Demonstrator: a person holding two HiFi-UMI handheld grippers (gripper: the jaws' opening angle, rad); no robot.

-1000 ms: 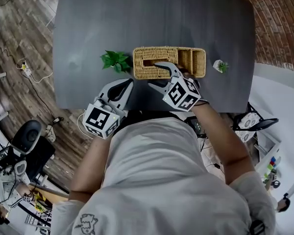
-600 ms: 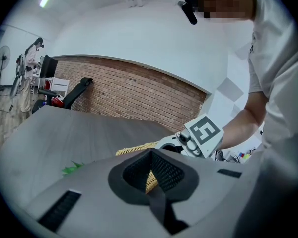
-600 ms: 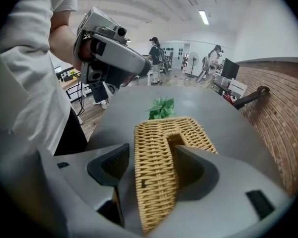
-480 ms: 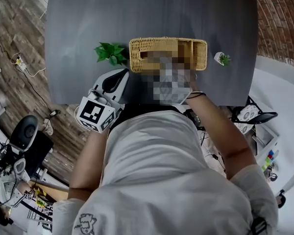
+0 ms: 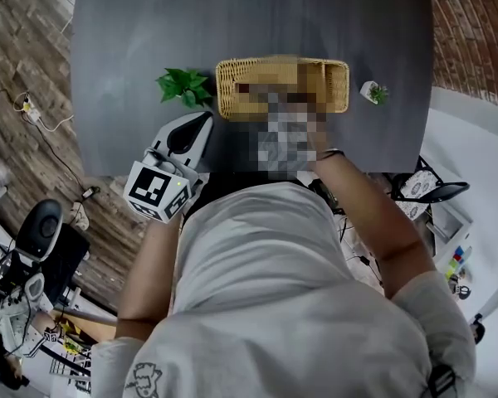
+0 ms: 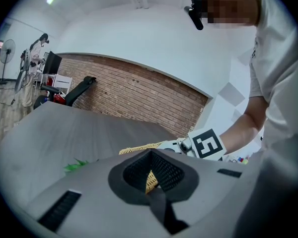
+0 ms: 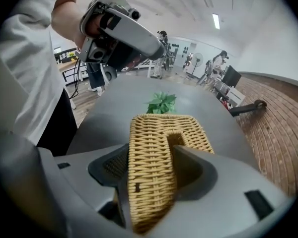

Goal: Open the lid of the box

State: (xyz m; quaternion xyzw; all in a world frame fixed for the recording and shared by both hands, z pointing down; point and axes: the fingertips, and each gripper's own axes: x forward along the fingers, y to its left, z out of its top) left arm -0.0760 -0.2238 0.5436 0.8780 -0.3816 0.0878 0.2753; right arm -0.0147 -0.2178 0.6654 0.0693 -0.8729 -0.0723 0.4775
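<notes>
A woven wicker box (image 5: 226,98) lies on the dark table (image 5: 232,15); its lid (image 7: 161,133) has a long slot. My right gripper (image 7: 150,150) straddles the lid's near strip, with one jaw in the slot and the other outside the edge. Its jaws are closing on the strip, and the pads do not clearly press on it. A blurred patch covers this gripper in the head view. My left gripper (image 5: 201,124) hangs shut and empty over the table's near edge, left of the box, and also shows in the right gripper view (image 7: 124,33).
A leafy green plant (image 5: 183,87) lies just left of the box, and a small potted plant (image 5: 372,92) stands to its right. The box's right end (image 5: 336,89) is an open compartment. A chair (image 5: 432,197) stands off the table's right corner.
My left gripper has drifted a little left and back toward the body. The right gripper stays at the lid, now under a blurred patch. The box has not visibly moved.
</notes>
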